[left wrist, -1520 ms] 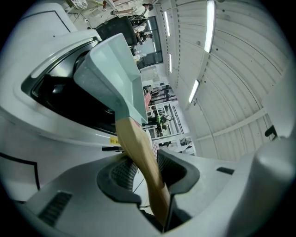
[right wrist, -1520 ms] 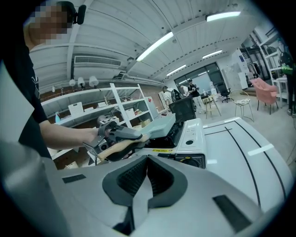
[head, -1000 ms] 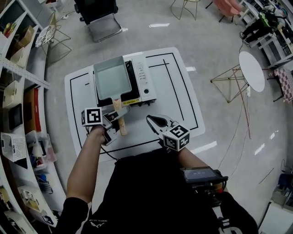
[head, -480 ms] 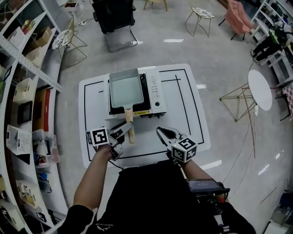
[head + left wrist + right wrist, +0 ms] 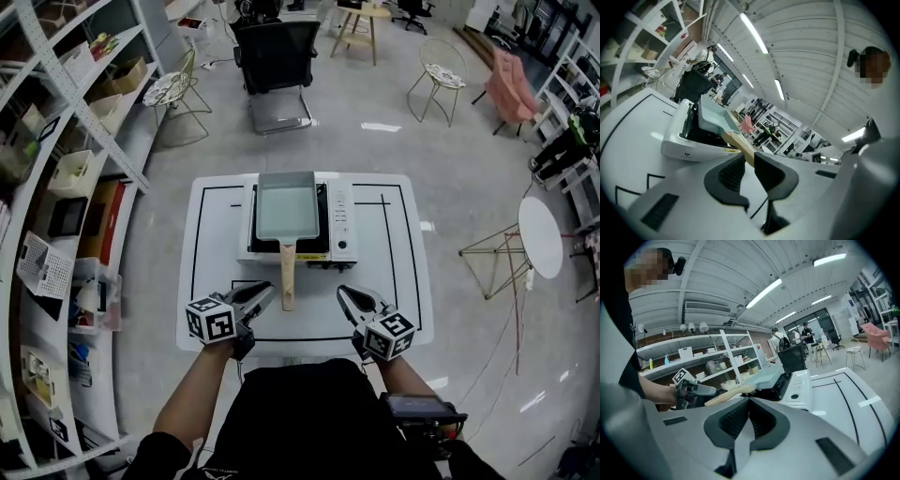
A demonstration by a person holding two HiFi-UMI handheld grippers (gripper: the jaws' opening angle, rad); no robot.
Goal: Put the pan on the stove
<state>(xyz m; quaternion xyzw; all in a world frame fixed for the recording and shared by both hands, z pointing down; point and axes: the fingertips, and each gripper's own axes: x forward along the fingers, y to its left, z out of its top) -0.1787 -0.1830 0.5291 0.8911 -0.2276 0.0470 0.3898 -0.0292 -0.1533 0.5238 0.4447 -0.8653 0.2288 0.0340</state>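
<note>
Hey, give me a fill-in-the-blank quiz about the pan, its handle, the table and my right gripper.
1. The pan sits on the ___.
2. Its handle is made of ___.
3. The jaws of the right gripper are ___.
4. The table is ___ with black lines.

Missing words: stove; wood; shut; white.

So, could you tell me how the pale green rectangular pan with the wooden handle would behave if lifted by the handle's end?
The pale green rectangular pan looks rigid, so it probably won't flex. Its long wooden handle juts past the white stove, so an end grip would likely let the body sag. Flat-bottomed, it shouldn't roll.
</note>
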